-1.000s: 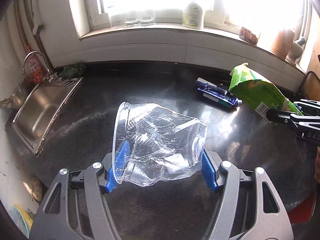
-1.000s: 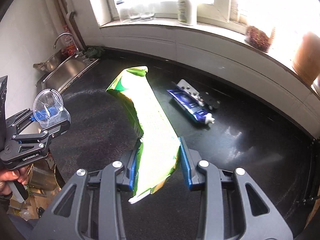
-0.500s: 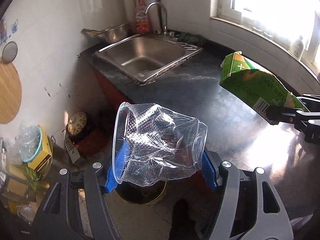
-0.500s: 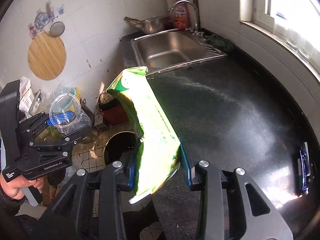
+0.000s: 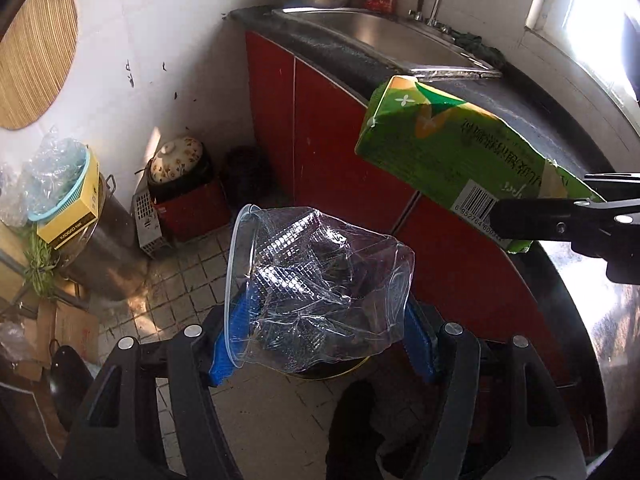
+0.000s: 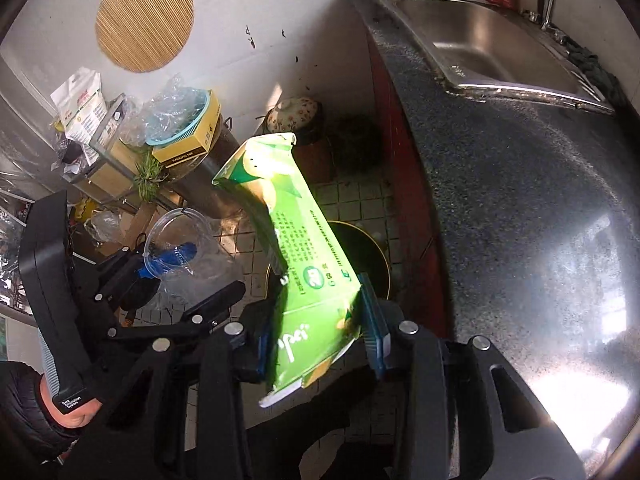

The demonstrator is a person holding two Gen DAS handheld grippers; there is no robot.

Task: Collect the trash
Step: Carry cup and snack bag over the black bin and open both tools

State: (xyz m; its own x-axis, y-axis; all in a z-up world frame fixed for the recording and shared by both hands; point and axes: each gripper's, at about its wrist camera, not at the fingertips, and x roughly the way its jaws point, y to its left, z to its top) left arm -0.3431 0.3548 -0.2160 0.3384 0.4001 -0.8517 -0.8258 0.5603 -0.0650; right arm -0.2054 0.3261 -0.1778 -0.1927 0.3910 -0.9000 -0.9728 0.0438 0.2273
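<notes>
My left gripper (image 5: pixel 320 336) is shut on a crushed clear plastic cup (image 5: pixel 316 292), held above the floor over a dark round bin (image 5: pixel 340 374) that shows under it. My right gripper (image 6: pixel 320 320) is shut on a flattened green carton (image 6: pixel 296 256), held above the same bin (image 6: pixel 372 256) beside the counter's edge. The carton (image 5: pixel 452 152) and the right gripper (image 5: pixel 568 224) also show in the left wrist view at the right. The left gripper (image 6: pixel 176 268) with the cup (image 6: pixel 180 240) shows in the right wrist view at the left.
A black counter (image 6: pixel 540 208) with a steel sink (image 6: pixel 492 40) runs along the right, over red cabinet doors (image 5: pixel 332 128). On the tiled floor (image 5: pixel 192 280) stand a steel pot (image 5: pixel 104 248), a lidded clay pot (image 5: pixel 180 160) on a red box and cluttered shelves (image 6: pixel 100 140).
Both grippers have swung left off the counter and down towards the floor, carrying the cup and the carton. The bin on the floor has come into view under them.
</notes>
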